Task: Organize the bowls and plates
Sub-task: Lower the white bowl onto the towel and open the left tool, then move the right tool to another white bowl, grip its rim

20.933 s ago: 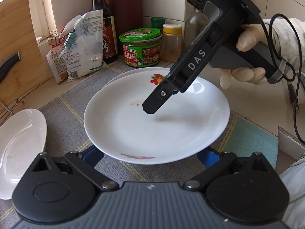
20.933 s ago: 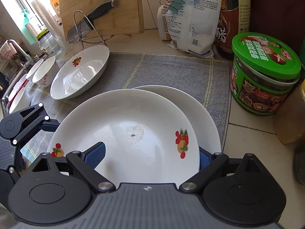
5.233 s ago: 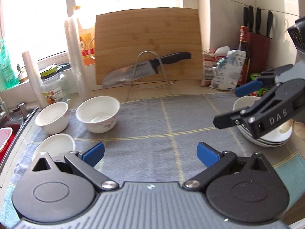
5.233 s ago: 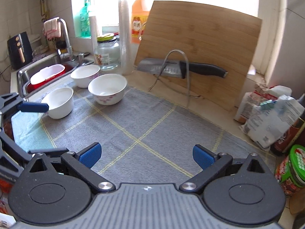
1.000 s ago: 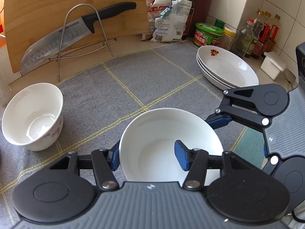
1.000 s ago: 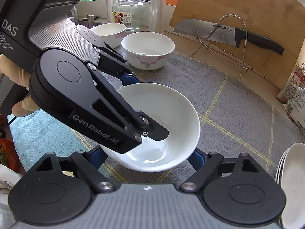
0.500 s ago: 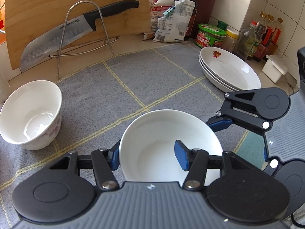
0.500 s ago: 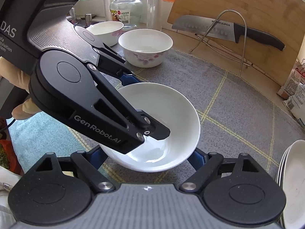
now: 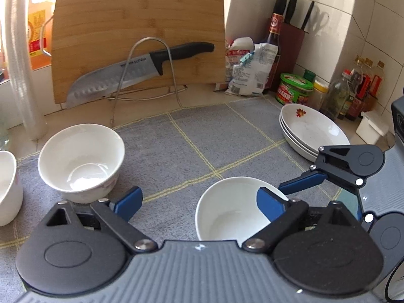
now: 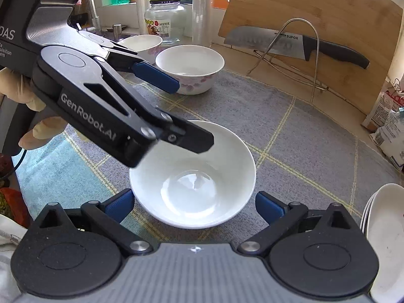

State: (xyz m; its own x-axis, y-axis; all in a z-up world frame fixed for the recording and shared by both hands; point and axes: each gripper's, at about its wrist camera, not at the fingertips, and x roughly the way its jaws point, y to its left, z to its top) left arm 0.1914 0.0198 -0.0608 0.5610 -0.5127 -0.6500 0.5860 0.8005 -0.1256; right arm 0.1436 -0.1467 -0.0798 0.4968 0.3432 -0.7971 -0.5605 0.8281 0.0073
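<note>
White bowl (image 10: 193,176) upright on the grey checked mat (image 10: 290,131), between the spread fingers of the right gripper (image 10: 193,208), whose jaws are opening with pads clear of the rim. Left gripper (image 9: 199,203): jaws opening; one blue pad (image 9: 269,205) lies over the bowl's inside, the other off to its side; a second ago they pinched the rim. That gripper's body hides the bowl's near edge. Beyond stand a flowered bowl (image 10: 190,72), a third bowl (image 10: 144,43) partly hidden, and stacked plates (image 9: 313,132) to the right. Legible: "SUPOR" on the knife (image 10: 290,43); "GenRobot.AI" on the left gripper.
</note>
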